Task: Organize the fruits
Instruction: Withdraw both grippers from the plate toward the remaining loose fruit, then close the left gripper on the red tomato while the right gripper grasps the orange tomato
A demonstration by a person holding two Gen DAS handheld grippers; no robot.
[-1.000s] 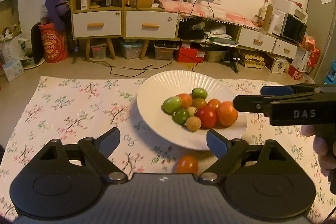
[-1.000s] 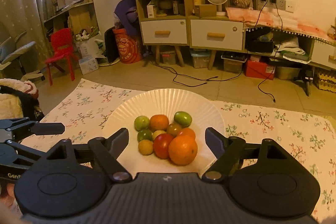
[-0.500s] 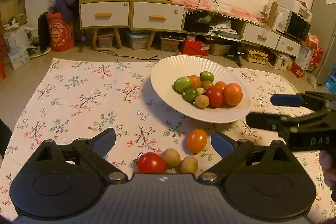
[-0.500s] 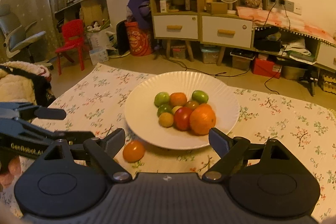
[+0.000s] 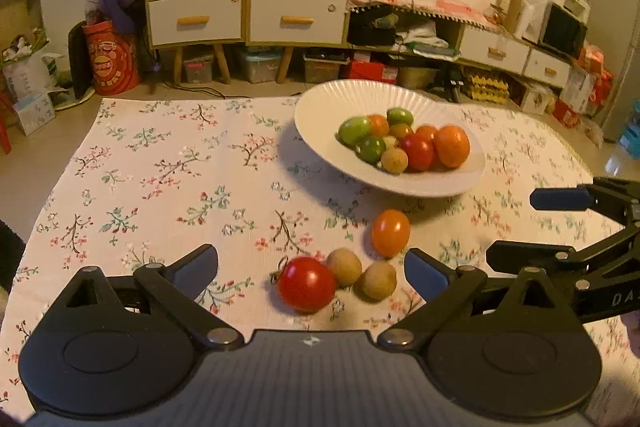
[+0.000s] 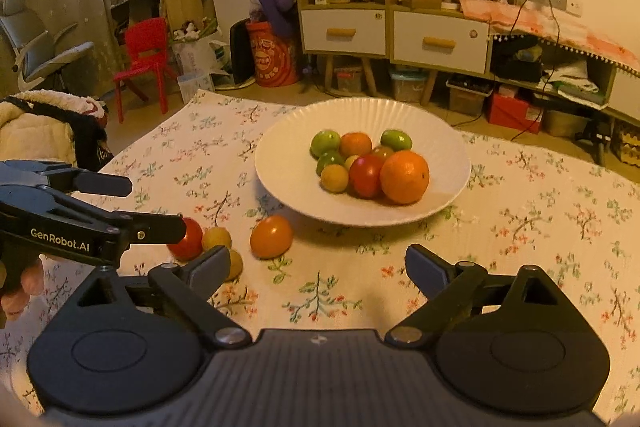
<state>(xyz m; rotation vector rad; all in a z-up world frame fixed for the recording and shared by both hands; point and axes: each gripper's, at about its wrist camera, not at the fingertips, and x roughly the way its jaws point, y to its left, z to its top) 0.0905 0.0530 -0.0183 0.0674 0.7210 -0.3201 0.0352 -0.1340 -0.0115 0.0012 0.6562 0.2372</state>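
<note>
Tools: left tool wide open, right tool opening, both empty

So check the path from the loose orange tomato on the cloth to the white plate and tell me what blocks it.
Nothing visible blocks it. The orange tomato lies on the cloth just in front of the white plate, with bare cloth between them. The red tomato and two small brownish fruits lie farther from the plate.

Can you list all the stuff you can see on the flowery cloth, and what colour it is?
plate: one, white, far middle of the cloth
fruits on the plate: about nine; green, orange, red, yellowish; heaped
orange fruit: one, on the cloth by the plate
red tomato: one, nearest
brown fruits: two, beside the tomato
tablecloth: one, white, floral
left gripper: black, open, empty
right gripper: black, jaws opening, empty
</note>
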